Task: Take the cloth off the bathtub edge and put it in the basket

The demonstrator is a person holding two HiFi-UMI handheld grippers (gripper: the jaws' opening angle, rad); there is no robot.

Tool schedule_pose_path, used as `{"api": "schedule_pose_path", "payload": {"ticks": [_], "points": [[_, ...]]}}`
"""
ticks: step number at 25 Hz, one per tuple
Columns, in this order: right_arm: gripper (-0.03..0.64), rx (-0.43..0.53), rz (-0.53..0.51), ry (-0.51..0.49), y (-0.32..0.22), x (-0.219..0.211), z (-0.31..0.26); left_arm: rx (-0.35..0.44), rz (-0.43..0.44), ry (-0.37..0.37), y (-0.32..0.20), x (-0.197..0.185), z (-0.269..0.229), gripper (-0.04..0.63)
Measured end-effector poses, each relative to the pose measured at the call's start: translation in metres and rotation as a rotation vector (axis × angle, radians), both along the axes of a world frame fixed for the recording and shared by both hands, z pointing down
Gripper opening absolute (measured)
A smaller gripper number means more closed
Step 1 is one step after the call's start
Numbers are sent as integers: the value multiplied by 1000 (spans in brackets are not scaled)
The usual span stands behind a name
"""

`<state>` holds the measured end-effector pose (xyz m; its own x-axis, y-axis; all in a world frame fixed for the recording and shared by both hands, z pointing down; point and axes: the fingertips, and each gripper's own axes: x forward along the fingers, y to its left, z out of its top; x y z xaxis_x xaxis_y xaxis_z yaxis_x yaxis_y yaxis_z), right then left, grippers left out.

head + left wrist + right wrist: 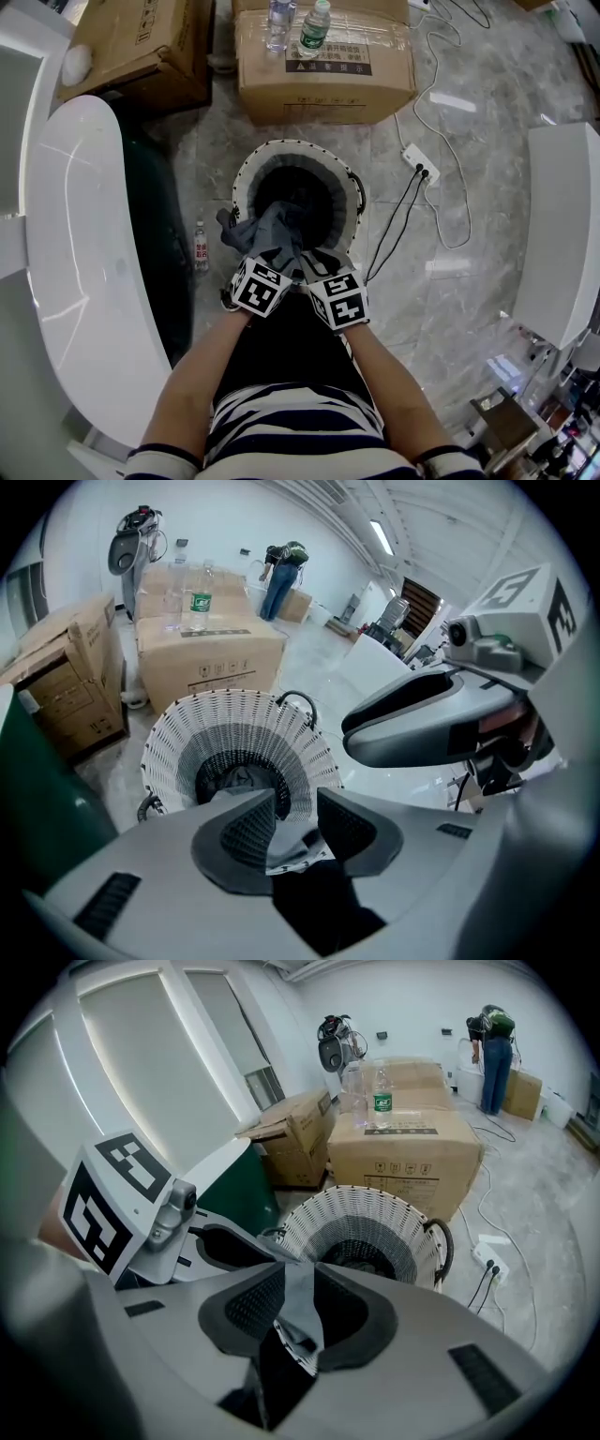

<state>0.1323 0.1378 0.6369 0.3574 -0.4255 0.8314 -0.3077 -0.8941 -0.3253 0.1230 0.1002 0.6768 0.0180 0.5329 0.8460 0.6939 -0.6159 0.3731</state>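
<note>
Two grippers over one basket; the drop looks to be the step in hand. The crumpled grey cloth (267, 230) is well clear of the glossy white bathtub (84, 234); it hangs bunched from both tools over the mouth of the round white woven basket with the dark inside (246, 178); its lower folds seem to be past the rim. To do it well: spread both pairs of jaws fully and together, over the centre, so no corner catches the rim; lift away only once the fabric falls free. Left gripper (295, 803): jaws plainly apart, cloth lying loose between them, not pinched. Right gripper (300, 1274): parted less; a fold fills the narrow gap and brushes the pads; the grip looks released.
</note>
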Motion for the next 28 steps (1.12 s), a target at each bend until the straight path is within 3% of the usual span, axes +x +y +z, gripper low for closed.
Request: {"api": "schedule_pose_path", "payload": {"ticks": [7,14,24,28], "points": [[103,11,19,-24,4,-11,4,20,14,-27,-7,-14,1,146],[95,22,18,-31,7,-21,4,49,-37,-6,-24,-21,4,144],[95,43,-43,-58,-10,-34,14,132,-217,52,-85,-13,28,146],[92,45,-95,-81,-26,-37,20,146,-302,43,-109,-5,44,169]]}}
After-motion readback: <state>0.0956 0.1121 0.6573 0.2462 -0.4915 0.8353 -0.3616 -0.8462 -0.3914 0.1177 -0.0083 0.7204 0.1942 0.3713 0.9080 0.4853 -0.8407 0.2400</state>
